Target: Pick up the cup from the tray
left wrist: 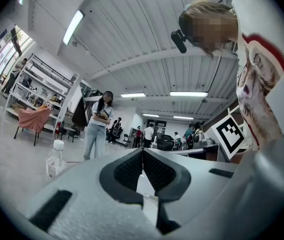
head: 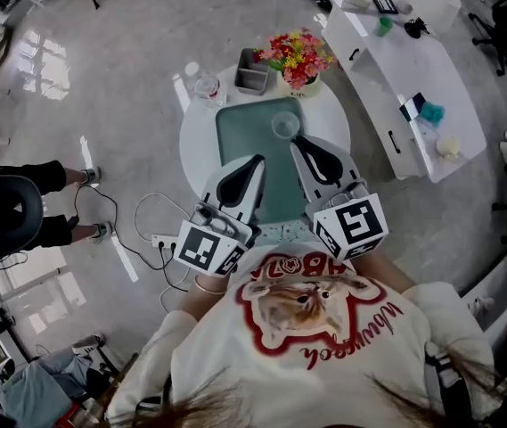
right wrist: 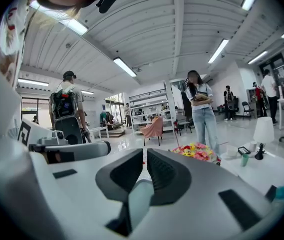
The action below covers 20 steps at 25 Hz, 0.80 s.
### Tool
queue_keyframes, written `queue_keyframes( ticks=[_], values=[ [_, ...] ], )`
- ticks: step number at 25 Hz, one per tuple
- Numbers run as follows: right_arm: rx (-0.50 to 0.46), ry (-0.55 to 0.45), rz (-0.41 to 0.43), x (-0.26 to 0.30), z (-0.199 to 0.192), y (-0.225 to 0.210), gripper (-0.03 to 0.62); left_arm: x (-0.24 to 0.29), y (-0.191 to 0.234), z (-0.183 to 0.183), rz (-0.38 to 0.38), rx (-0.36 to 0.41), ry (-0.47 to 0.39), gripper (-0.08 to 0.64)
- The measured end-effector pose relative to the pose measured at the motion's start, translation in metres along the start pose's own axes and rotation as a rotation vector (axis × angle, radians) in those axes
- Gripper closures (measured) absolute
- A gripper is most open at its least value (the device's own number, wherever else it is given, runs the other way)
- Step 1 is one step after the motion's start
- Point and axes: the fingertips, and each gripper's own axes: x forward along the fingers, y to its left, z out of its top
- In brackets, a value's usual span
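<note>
A: Head view first. Where is the thing to lift?

B: The clear plastic cup (head: pixel 284 126) stands upright at the far end of the grey-green rectangular tray (head: pixel 240 145), on the round white table (head: pixel 195 141). The left gripper (head: pixel 256 160) and right gripper (head: pixel 298 141) reach over the tray's near half, tips toward the cup. The right tip is just beside it, though I cannot tell whether they touch. I'd call this an approach, not a grasp.

A: And around it?

B: A bunch of pink and yellow flowers (head: pixel 296 56) and a clear water bottle (head: pixel 207 86) sit behind the tray. There's a long white bench (head: pixel 413 69) to the right and a glossy grey floor (head: pixel 102 78).

A: Left gripper view?

B: Its jaws are together with nothing between them, and it points level past the bottle. The cup isn't seen.

A: Right gripper view?

B: Those jaws are closed too and empty, aimed toward the flowers. They'd have to part before closing round the cup. Behind is an open hall with strip lights and people standing.
</note>
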Motion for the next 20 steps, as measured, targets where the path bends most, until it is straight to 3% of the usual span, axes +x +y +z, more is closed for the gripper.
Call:
queue_keyframes(
  ticks=[20],
  values=[
    [0.064, 0.074, -0.030, 0.022, -0.051, -0.010, 0.549, 0.005, 0.021, -0.049, -0.010, -0.063, 0.080, 0.546]
  ],
)
